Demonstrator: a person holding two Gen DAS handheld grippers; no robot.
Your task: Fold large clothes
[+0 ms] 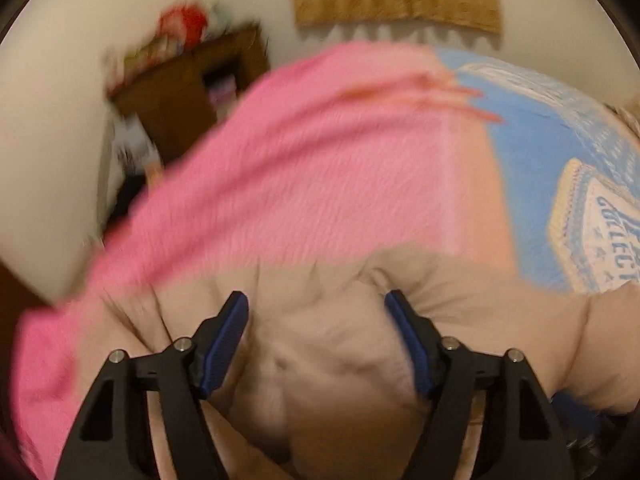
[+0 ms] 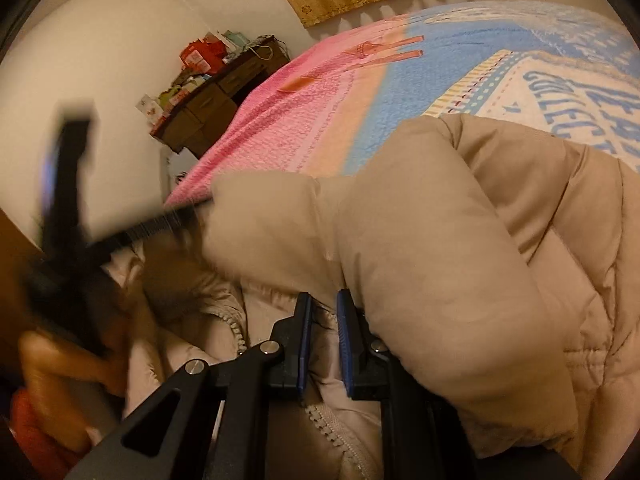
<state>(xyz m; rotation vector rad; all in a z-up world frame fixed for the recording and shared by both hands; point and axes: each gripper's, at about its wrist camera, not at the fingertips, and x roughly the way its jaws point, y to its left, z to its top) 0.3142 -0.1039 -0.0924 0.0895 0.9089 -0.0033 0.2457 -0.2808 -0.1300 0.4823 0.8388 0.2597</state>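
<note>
Beige puffer jacket [image 2: 460, 248] lies on the bed's pink-and-blue bedspread [image 2: 320, 112], bunched at the near edge, zipper [image 2: 236, 328] facing up. Landmark is the zipper.

Right gripper [image 2: 322, 344] sits just beside the zipper, on the side where the folded-over sleeve bulk rises. Its jaws are nearly closed, with a thin bit of jacket fabric in the narrow gap; looks pinched, so it's grasping the jacket.

Left gripper [image 1: 316, 336] stands well spread over a puffy beige panel, pads not pressing on anything, so released. In the right wrist view it's the blurred dark shape [image 2: 68, 200] on the far side of the zipper from the right gripper, off the fabric.

Jacket's long axis likely runs along the zipper line, away from the person. Right hand is nearer and already engaged; left would need to come back down onto the fabric for the next fold.
</note>
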